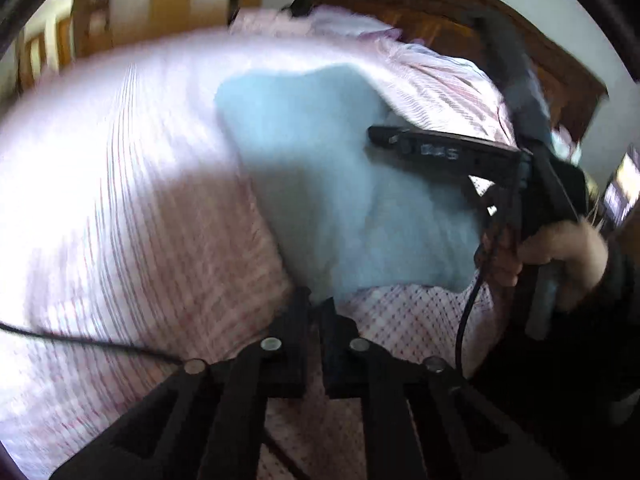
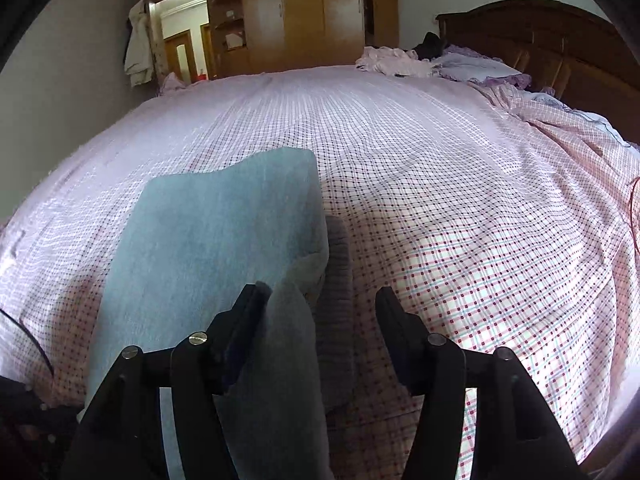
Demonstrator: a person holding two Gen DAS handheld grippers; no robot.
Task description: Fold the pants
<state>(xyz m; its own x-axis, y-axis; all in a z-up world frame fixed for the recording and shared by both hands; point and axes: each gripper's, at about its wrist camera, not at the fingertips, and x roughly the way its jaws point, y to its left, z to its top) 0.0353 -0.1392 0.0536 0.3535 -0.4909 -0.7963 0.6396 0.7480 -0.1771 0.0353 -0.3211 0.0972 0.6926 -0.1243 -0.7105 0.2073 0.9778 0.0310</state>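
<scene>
A pair of light blue pants [image 2: 208, 240] is seen lying partly folded on a bed [image 2: 440, 184] covered with a pink checked sheet. In the right wrist view, the long axis of the pants is seen running away from the camera toward the far side of the bed, with the grey waistband end nearest the right claw [image 2: 320, 300]. That claw is held about half open; a fold of grey cloth rises between its fingers and lies against the left finger, but it is not pinched. In the blurred left wrist view, the left claw [image 1: 318, 304] is shown closed at the near corner of the pants [image 1: 340, 184], and a pinch of cloth there is judged likely, though the blur hides it. The right claw [image 1: 420, 148] is seen resting over the opposite edge of the pants. The near end is thus flanked by both claws, and the next fold is judged to run along the long axis, away from them.
</scene>
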